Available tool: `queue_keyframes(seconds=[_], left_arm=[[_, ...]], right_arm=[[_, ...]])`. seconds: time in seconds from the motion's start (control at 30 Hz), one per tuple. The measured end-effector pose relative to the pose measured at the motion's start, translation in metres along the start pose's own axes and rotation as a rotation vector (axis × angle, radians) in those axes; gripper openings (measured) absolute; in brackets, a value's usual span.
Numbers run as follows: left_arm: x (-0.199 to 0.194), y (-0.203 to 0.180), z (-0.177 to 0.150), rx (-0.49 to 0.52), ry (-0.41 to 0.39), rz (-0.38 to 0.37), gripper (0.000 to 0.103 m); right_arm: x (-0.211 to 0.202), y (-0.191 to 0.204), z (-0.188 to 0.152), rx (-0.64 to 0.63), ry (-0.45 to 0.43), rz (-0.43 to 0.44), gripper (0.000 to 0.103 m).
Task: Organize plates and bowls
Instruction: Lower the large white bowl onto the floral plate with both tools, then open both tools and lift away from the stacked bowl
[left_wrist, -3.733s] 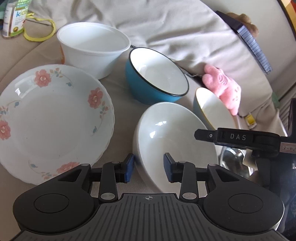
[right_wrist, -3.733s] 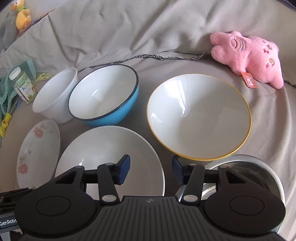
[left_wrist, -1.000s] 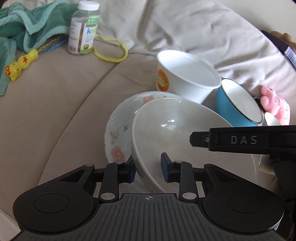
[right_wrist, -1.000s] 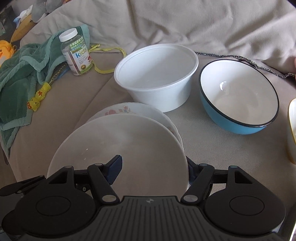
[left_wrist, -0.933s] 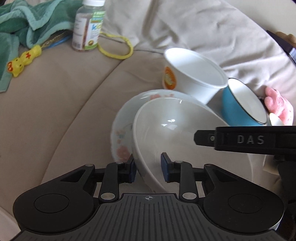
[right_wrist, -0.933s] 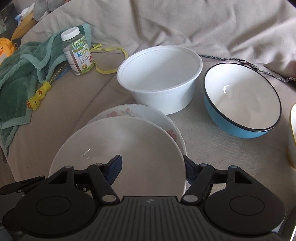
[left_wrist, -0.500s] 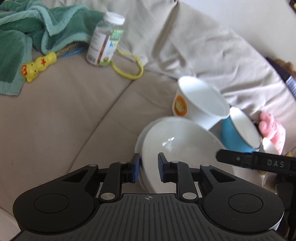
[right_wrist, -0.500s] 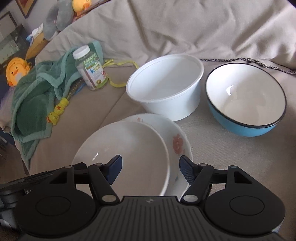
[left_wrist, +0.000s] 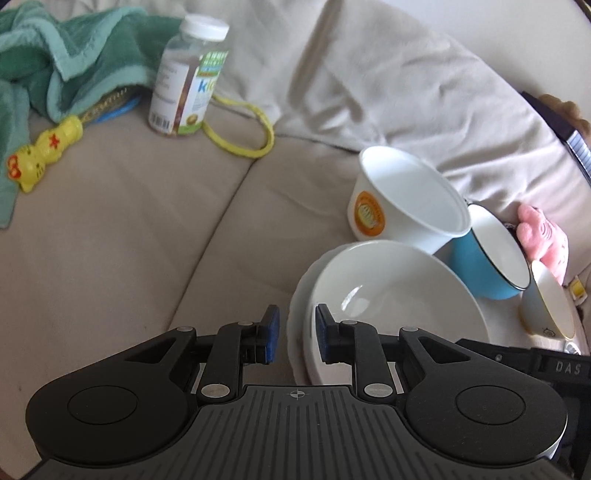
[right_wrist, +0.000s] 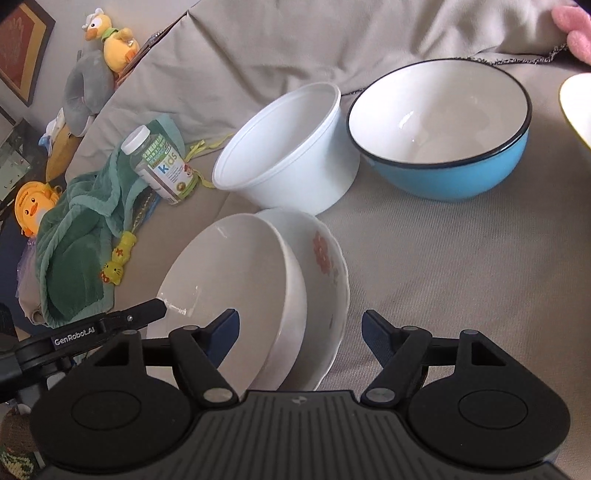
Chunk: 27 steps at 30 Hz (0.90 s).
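A plain white bowl (left_wrist: 402, 291) (right_wrist: 229, 280) rests in the floral plate (right_wrist: 325, 280) on the beige couch. My left gripper (left_wrist: 295, 338) is open; its fingers straddle the near rims of bowl and plate without gripping them. My right gripper (right_wrist: 299, 332) is open wide just in front of the stacked bowl and plate and holds nothing. Behind stand a white plastic tub (left_wrist: 406, 201) (right_wrist: 291, 155), a blue bowl (left_wrist: 491, 254) (right_wrist: 443, 125) and a yellow-rimmed bowl (left_wrist: 546, 306) (right_wrist: 576, 107).
A vitamin bottle (left_wrist: 188, 77) (right_wrist: 162, 166), a yellow cord (left_wrist: 240, 129), a green towel (left_wrist: 55, 62) (right_wrist: 85, 236) and a yellow cat toy (left_wrist: 40, 155) lie at the left. A pink plush (left_wrist: 543, 236) lies at the right. The couch's back cushion rises behind.
The left gripper carried the white bowl onto the floral plate and opened, letting go of it. The right gripper swung left and stays open.
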<state>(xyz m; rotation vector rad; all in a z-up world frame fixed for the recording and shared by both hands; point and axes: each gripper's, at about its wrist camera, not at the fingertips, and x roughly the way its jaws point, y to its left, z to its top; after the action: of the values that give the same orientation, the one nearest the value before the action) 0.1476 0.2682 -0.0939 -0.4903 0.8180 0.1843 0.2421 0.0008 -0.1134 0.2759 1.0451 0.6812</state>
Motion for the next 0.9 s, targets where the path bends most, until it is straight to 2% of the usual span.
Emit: queue_keyframes(seconds=[0.13, 0.2, 0.37, 0.53, 0.73, 0.9], left_arm=[[0.016, 0.020, 0.000, -0.060, 0.060, -0.097, 0.026], [0.028, 0.027, 0.001, -0.062, 0.092, -0.155, 0.027], [0.055, 0.029, -0.004, -0.060, 0.159, -0.241, 0.029], [0.056, 0.021, -0.003, -0.078, 0.171, -0.247, 0.046], [0.052, 0.003, -0.007, -0.083, 0.172, -0.242, 0.060], [0.058, -0.033, -0.015, -0.040, 0.209, -0.283, 0.062]], right_arm=[[0.010, 0.001, -0.005, -0.001, 0.029, 0.012, 0.074], [0.015, 0.001, -0.006, 0.007, 0.046, 0.034, 0.074], [0.020, 0.007, -0.008, 0.008, 0.042, 0.054, 0.076], [0.021, 0.013, -0.010, -0.036, 0.028, 0.030, 0.076], [0.010, 0.004, -0.017, -0.011, 0.017, 0.051, 0.076], [-0.017, -0.020, -0.025, 0.027, -0.022, 0.024, 0.076]])
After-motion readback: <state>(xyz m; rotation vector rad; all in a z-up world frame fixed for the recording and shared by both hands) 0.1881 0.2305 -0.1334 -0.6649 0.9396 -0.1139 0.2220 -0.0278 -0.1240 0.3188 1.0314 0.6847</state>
